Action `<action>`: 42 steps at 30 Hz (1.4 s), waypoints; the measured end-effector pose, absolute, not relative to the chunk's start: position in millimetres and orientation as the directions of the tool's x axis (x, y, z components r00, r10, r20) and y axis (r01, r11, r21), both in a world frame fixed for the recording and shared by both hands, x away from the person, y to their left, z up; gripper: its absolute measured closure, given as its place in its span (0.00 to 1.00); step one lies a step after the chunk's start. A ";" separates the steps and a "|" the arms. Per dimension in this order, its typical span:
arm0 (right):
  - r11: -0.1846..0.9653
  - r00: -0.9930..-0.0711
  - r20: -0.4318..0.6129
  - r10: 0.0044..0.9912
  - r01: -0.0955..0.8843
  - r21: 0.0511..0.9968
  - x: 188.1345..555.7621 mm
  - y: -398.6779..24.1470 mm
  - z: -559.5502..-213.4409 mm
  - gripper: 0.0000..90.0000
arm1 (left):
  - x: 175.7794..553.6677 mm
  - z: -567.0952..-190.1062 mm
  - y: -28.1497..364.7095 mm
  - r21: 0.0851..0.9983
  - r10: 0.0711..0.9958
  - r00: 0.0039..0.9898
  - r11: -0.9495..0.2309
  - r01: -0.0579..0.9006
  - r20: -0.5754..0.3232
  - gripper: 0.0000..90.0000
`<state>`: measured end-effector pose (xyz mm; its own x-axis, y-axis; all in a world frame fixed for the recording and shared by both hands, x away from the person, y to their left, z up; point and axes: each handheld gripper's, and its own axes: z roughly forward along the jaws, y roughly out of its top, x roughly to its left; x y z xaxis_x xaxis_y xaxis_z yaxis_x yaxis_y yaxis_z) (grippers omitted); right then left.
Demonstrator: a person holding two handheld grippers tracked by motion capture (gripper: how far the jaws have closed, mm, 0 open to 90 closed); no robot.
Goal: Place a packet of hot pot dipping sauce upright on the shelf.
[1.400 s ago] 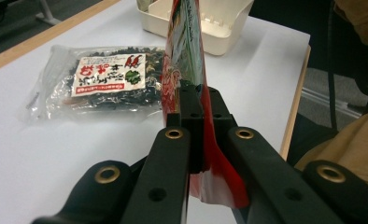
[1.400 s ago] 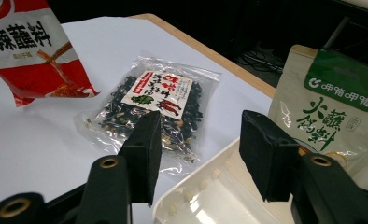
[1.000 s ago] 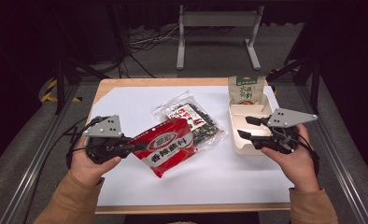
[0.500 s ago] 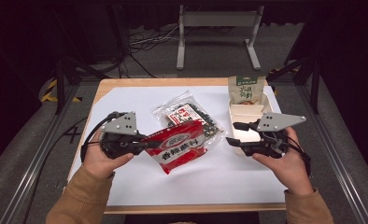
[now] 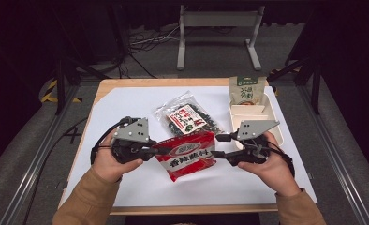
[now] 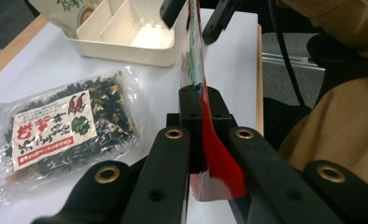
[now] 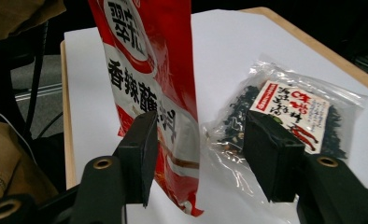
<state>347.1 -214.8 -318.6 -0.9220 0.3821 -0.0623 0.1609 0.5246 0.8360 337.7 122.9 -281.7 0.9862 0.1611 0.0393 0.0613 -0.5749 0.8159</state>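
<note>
Now red packet [image 5: 187, 159] – clamped in L claw [image 5: 160, 151], edge between R claw's [image 5: 220, 145] parted jaws.

Left gripper [image 6: 201, 100] clamped on red bag [image 6: 209, 154] edge, bag runs toward 12. Clear bag [image 6: 60, 130] at 9, tray [image 6: 126, 35] at 11, right gripper [image 6: 198, 16] at 12.

Glossy red foil packet [image 5: 187, 157], clear crinkly plastic bag [image 5: 187, 118], matt white tabletop [image 5: 126, 105]

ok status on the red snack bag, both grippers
Left gripper shut on red bag. Right gripper open, jaws straddling the bag's other edge. Clear seaweed pack close behind, not blocking.
</note>
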 end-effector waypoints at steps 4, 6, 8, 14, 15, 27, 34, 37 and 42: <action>0.539 -0.931 -0.056 0.361 0.159 0.827 350.3 -206.8 -327.3 0.54 | 336.6 -281.4 122.1 0.818 0.155 0.987 -0.572 0.053 0.045 0.99; 0.535 -0.933 -0.043 0.357 0.167 0.828 352.1 -204.0 -331.3 0.56 | 336.3 -281.3 121.9 0.818 0.155 0.987 -0.572 0.052 0.046 0.99; 0.533 -0.937 -0.032 0.347 0.169 0.829 354.1 -201.5 -335.8 0.57 | 336.2 -281.2 121.9 0.818 0.151 0.987 -0.573 0.046 0.050 0.99; 0.560 -0.950 -0.017 0.312 0.170 0.811 356.6 -192.3 -346.5 0.61 | 334.3 -281.3 120.6 0.821 0.146 0.988 -0.570 0.034 0.060 0.99; 0.560 -0.950 -0.017 0.312 0.170 0.811 356.6 -192.3 -346.5 0.61 | 334.3 -281.3 120.6 0.821 0.146 0.988 -0.570 0.034 0.060 0.99; 0.675 -0.971 -0.088 0.223 0.088 0.732 352.3 -180.5 -350.7 0.92 | 336.2 -282.6 120.9 0.819 0.164 0.984 -0.572 0.040 0.066 0.99; 0.674 -0.974 -0.061 0.216 0.104 0.731 351.5 -179.7 -351.2 0.94 | 336.6 -282.7 121.8 0.818 0.169 0.983 -0.574 0.040 0.071 0.99; 0.673 -0.976 -0.052 0.212 0.107 0.732 350.6 -179.2 -351.3 0.95 | 336.9 -282.9 122.4 0.818 0.170 0.983 -0.574 0.042 0.069 0.99; 0.676 -0.976 -0.061 0.209 0.099 0.730 349.7 -179.4 -350.7 0.95 | 337.3 -283.3 122.6 0.822 0.171 0.983 -0.568 0.045 0.064 0.99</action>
